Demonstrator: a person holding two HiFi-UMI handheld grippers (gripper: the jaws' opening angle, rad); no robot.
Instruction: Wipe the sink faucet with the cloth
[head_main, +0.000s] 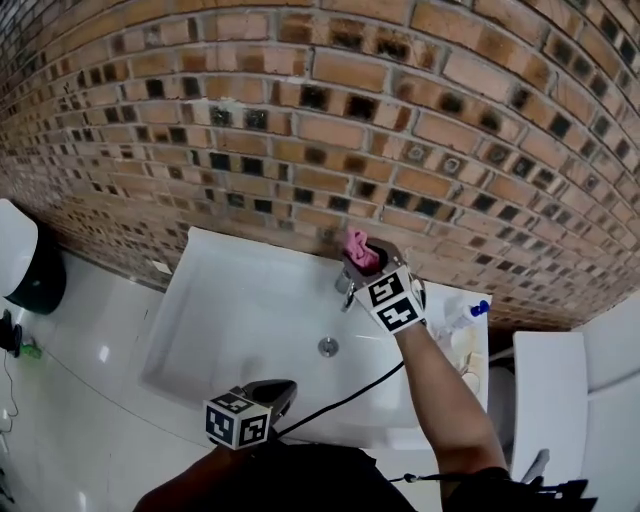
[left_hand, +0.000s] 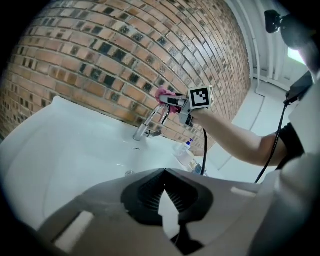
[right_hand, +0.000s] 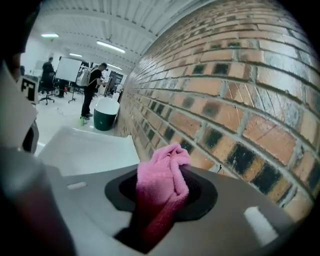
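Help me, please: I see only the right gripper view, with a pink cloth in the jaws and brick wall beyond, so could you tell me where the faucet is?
Observer: The left gripper view shows the faucet rising from the back edge of the sink. The right gripper holds the cloth at the top of the spout's arch. I cannot confirm contact.
Operator: Thank you. Where is the left gripper?
Observer: In the head view, the left gripper hangs over the sink's near rim, well away from the faucet. Its jaws are shut, with nothing between them.
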